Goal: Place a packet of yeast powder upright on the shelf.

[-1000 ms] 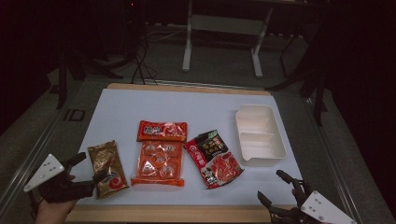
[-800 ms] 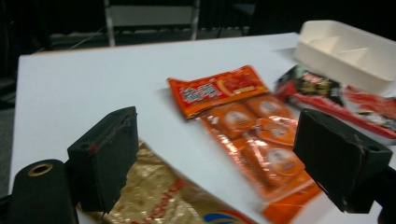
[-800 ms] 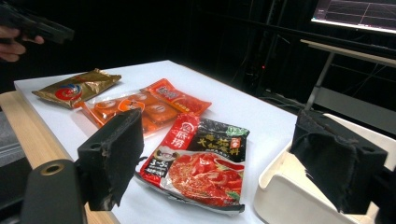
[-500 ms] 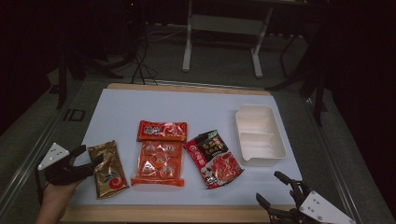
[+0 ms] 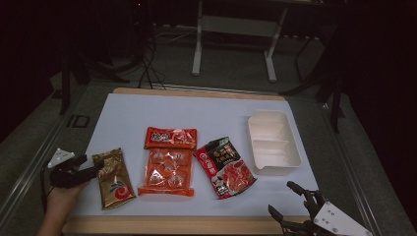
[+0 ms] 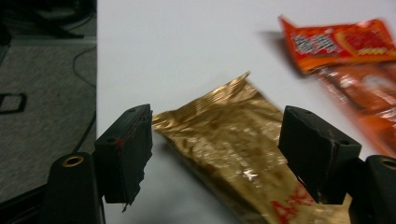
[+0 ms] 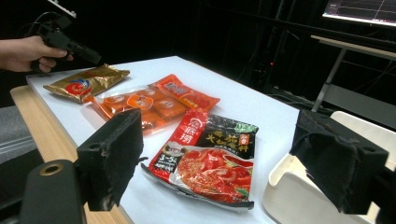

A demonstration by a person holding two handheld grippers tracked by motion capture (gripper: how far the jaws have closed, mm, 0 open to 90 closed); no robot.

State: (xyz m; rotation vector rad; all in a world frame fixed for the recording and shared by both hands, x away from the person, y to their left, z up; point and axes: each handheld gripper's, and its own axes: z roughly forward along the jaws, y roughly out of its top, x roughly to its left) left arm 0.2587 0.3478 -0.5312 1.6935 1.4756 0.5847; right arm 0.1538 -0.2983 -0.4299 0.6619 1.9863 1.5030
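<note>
Gold pouch (image 5: pixel 113 178) sat at 7 o'clock on the white mat (image 5: pixel 206 113) in the high view, flat, long axis roughly 12-to-6. Left gripper (image 5: pixel 96 166) had come in and down from the mat's 8 o'clock edge compared with the earlier frames, tips now at the pouch's upper left corner. Its jaws have just been closing, not yet clamped. Reads as the start of a pick, grasp pending. Right gripper (image 5: pixel 295 206) parked at 5 o'clock off the mat's near edge, same spot as before, jaws spread, nothing in them.

Left gripper view: gold pouch (image 6: pixel 233 149) lay between the two black jaws, top seal pointing to 12. Left pad looked right at the pouch's corner, right pad stood over the foil, visible gap remaining, so open with the pouch between them. Orange multi-pack (image 6: pixel 345 56) at 2 o'clock, close to the pouch's far side, could get nudged if the lift swings that way.

Right gripper view: jaws wide apart and empty. Red-black soup-base bag (image 7: pixel 205 158) dead ahead, white tray (image 7: pixel 317 200) at 4 o'clock just beside it, orange multi-pack (image 7: pixel 154 100) at 11, gold pouch (image 7: pixel 86 81) beyond it with the left gripper (image 7: pixel 91 57) above its far end. Nothing blocked the pouch itself
</note>
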